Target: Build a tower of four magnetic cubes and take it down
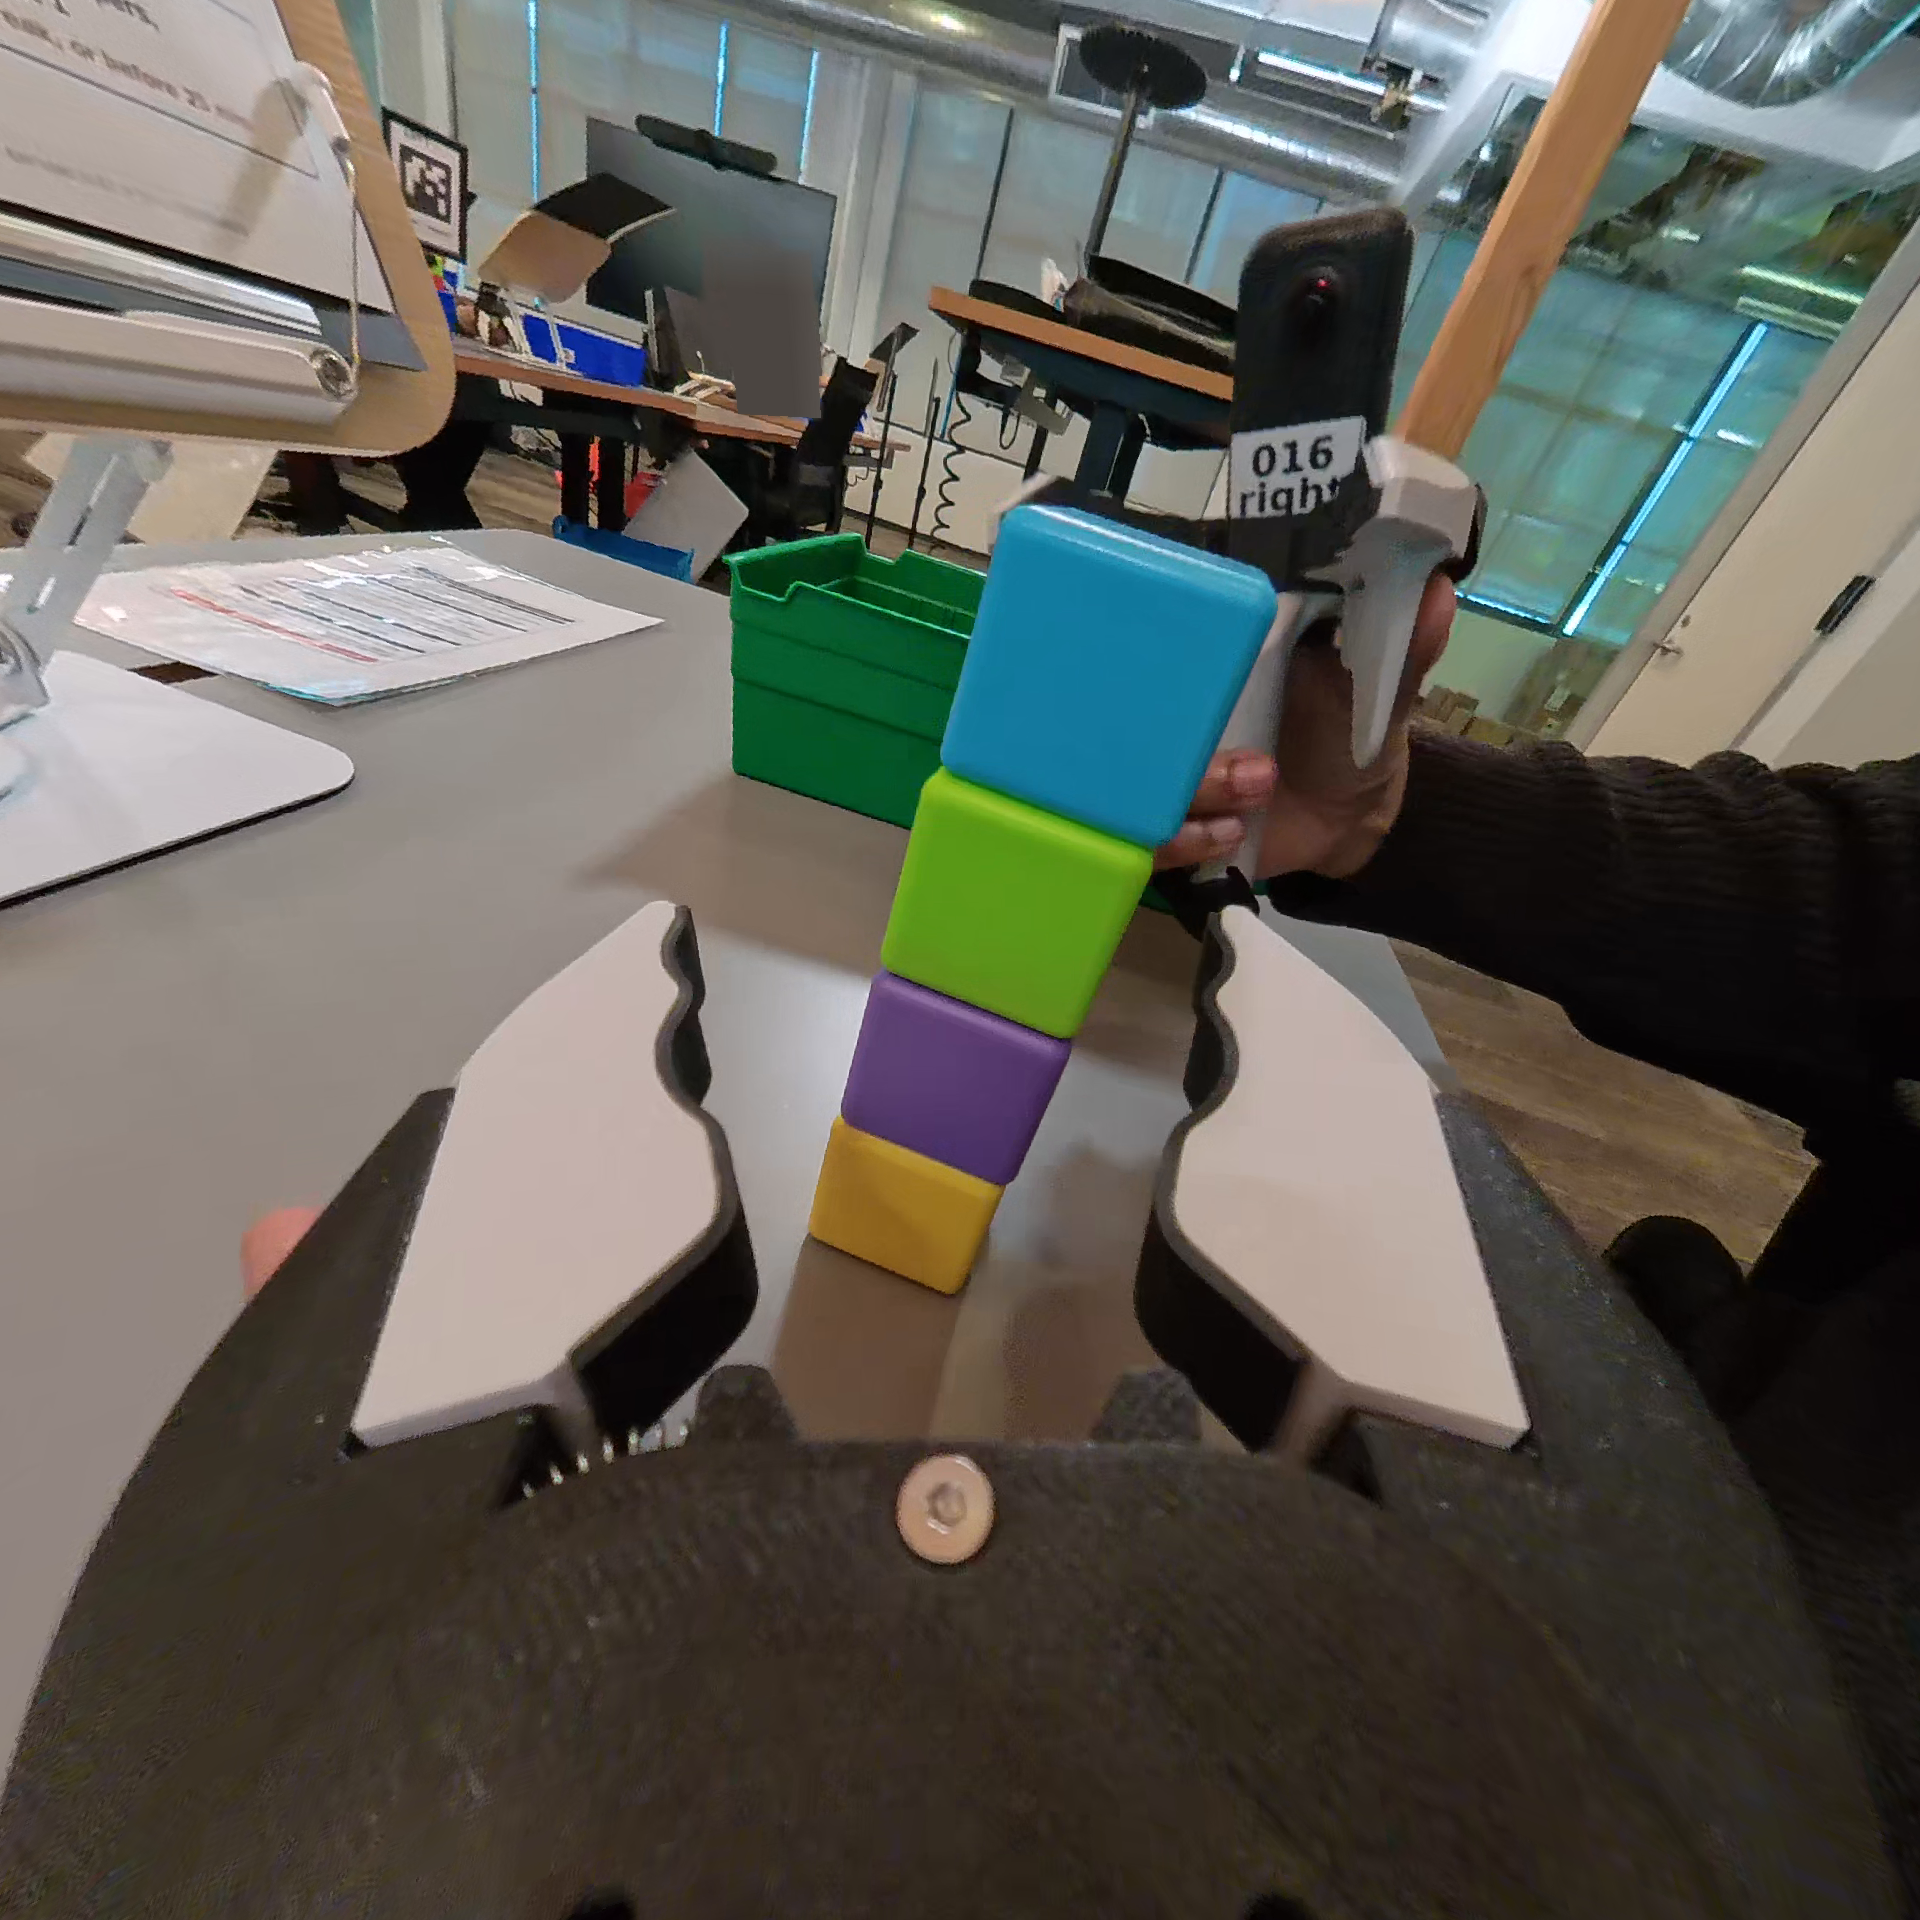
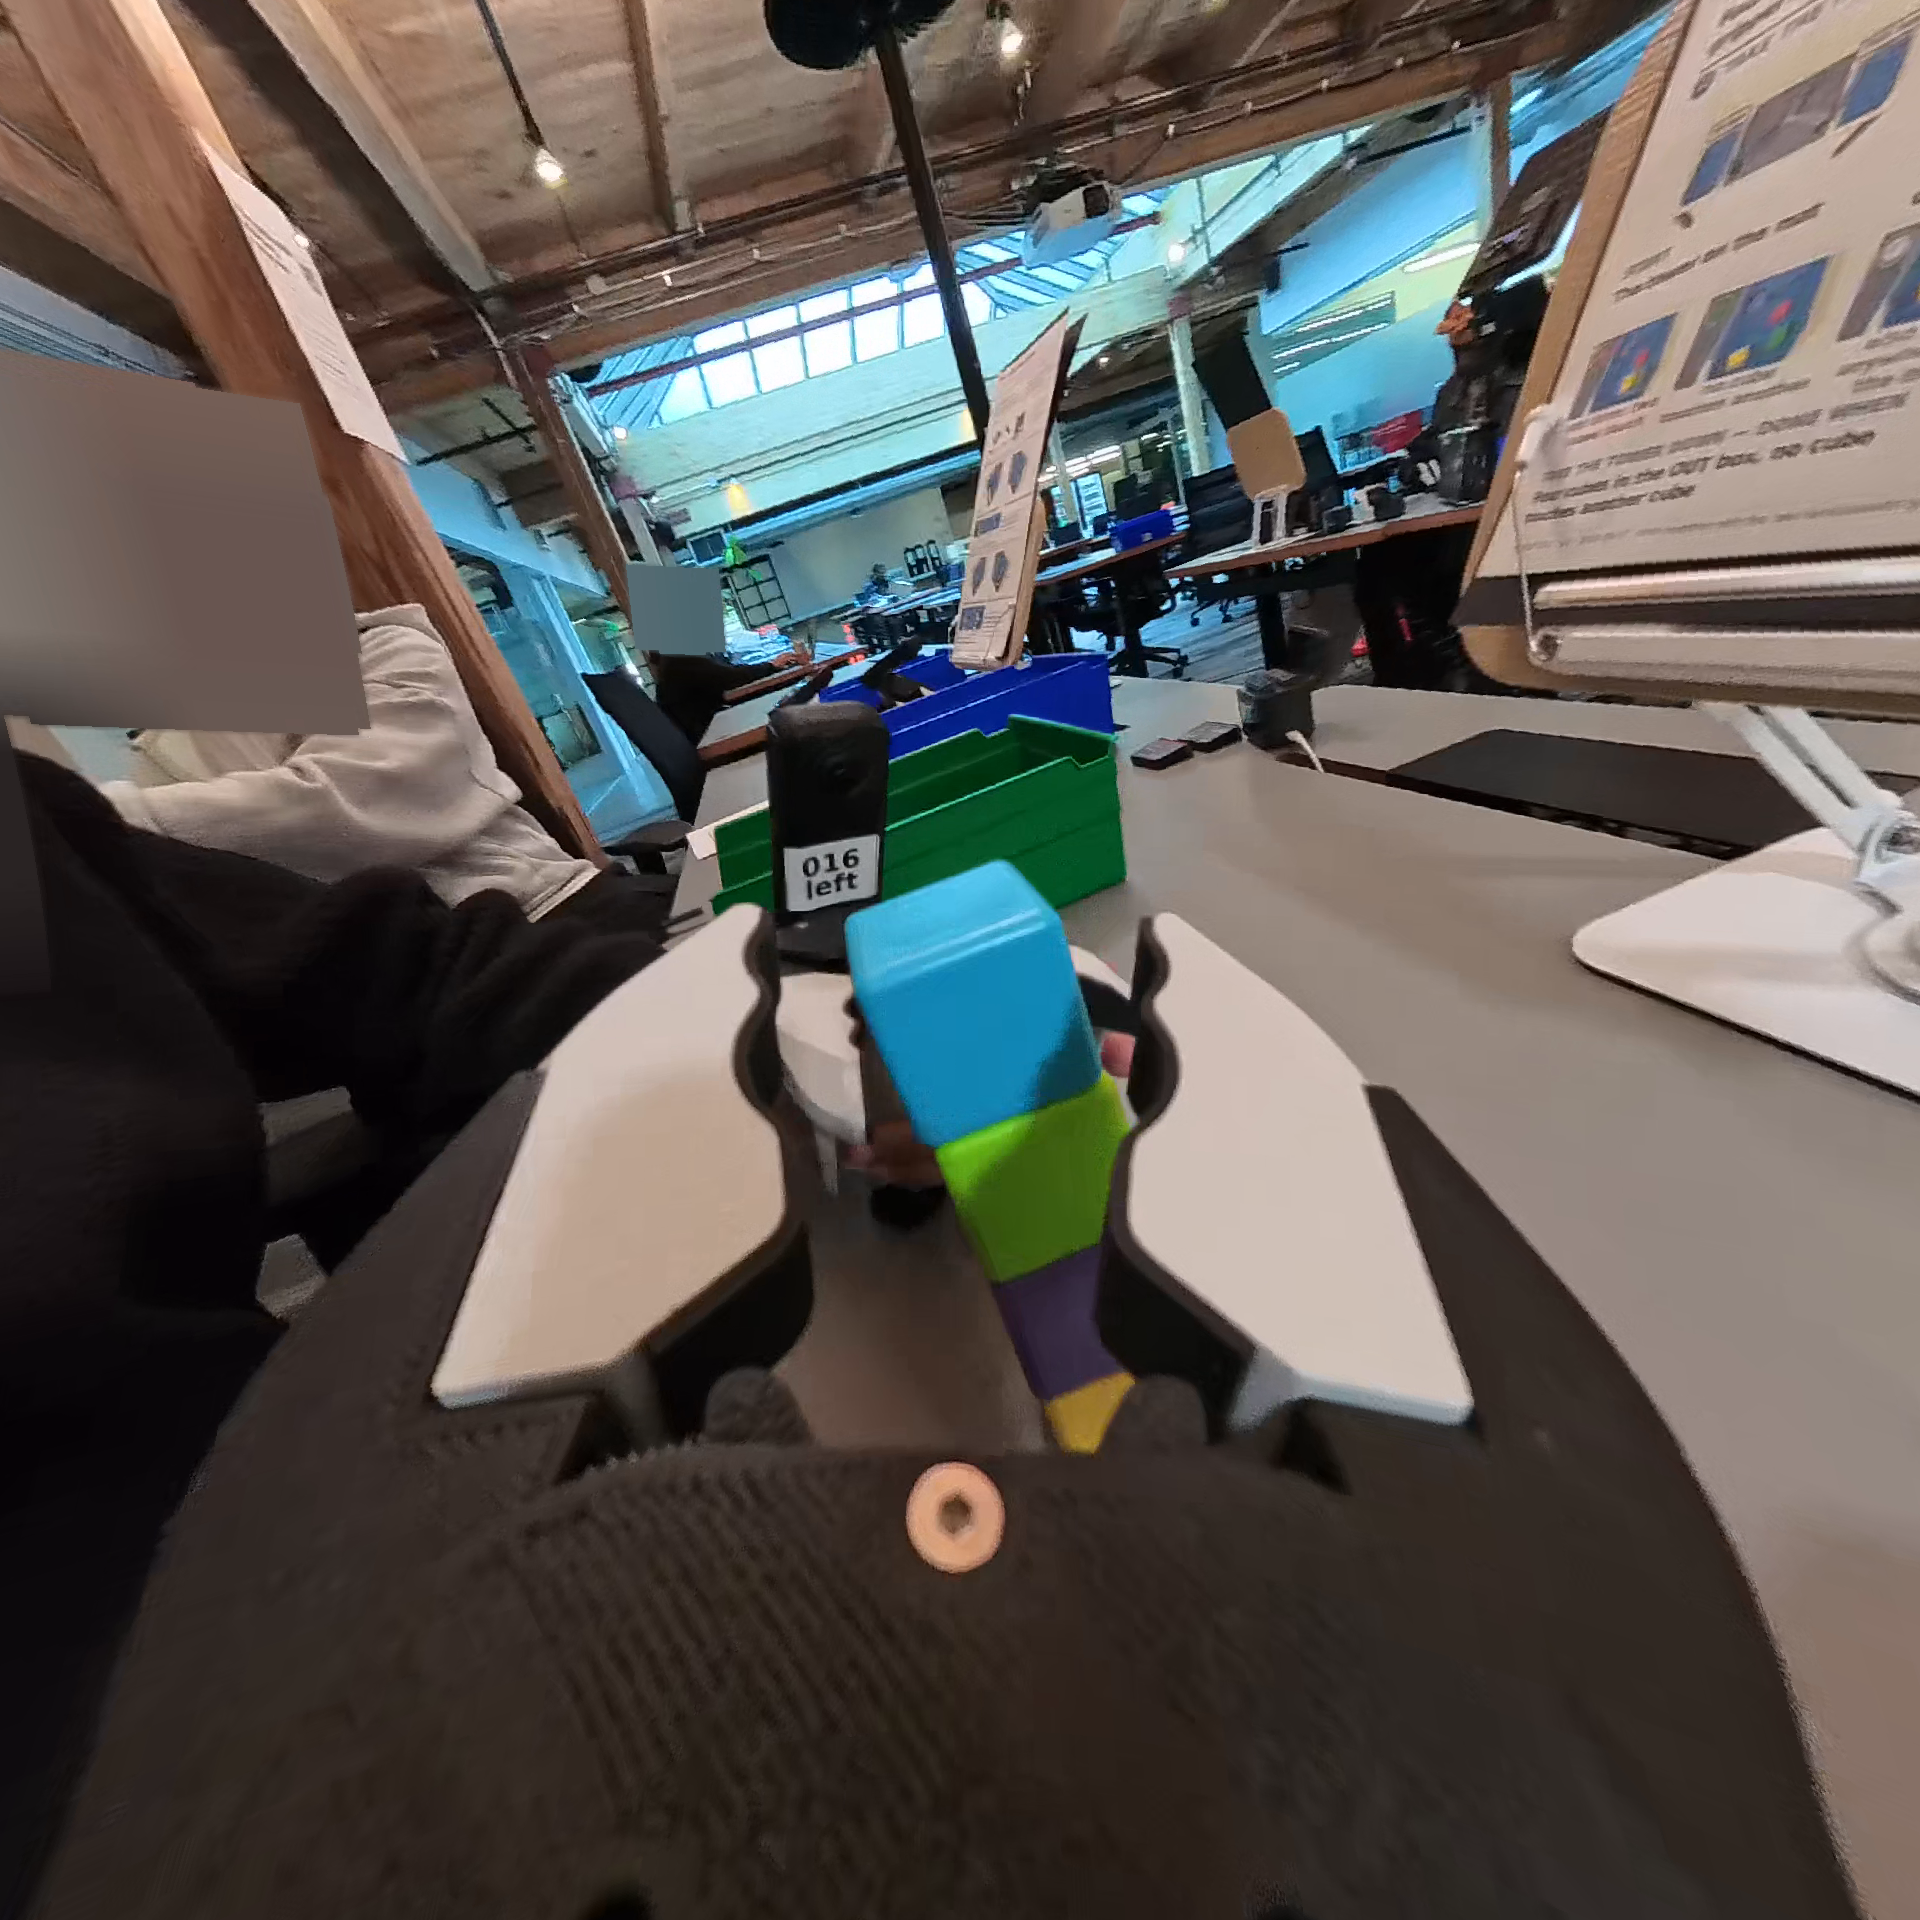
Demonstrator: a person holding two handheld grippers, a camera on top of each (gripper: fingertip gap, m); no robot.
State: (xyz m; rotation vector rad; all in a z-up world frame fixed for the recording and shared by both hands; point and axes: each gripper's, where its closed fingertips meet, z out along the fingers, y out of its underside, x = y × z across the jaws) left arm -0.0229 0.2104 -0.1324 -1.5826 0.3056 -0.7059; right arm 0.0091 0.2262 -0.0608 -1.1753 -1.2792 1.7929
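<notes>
A tower of four cubes stands on the grey table (image 1: 436, 935): yellow cube (image 1: 899, 1210) at the bottom, then purple cube (image 1: 951, 1081), green cube (image 1: 1013, 904), and blue cube (image 1: 1107, 665) on top. My left gripper (image 1: 945, 920) is open, low, with a finger on each side of the tower and apart from it. My right gripper (image 2: 954, 935) is open around the tower from the opposite side. The blue cube (image 2: 971, 997) and green cube (image 2: 1029, 1184) sit between its fingers. Its right finger is very close to the green cube; I cannot tell whether they touch.
A green bin (image 1: 831, 665) stands behind the tower, with a blue bin (image 2: 997, 696) beyond it. A clipboard stand (image 1: 156, 208) with a white base (image 1: 156, 779) and a printed sheet (image 1: 364, 613) are on the left. A person's dark sleeve (image 1: 1610, 883) reaches in from the right. Across from one pair of fingers to the other is roughly 9 cm.
</notes>
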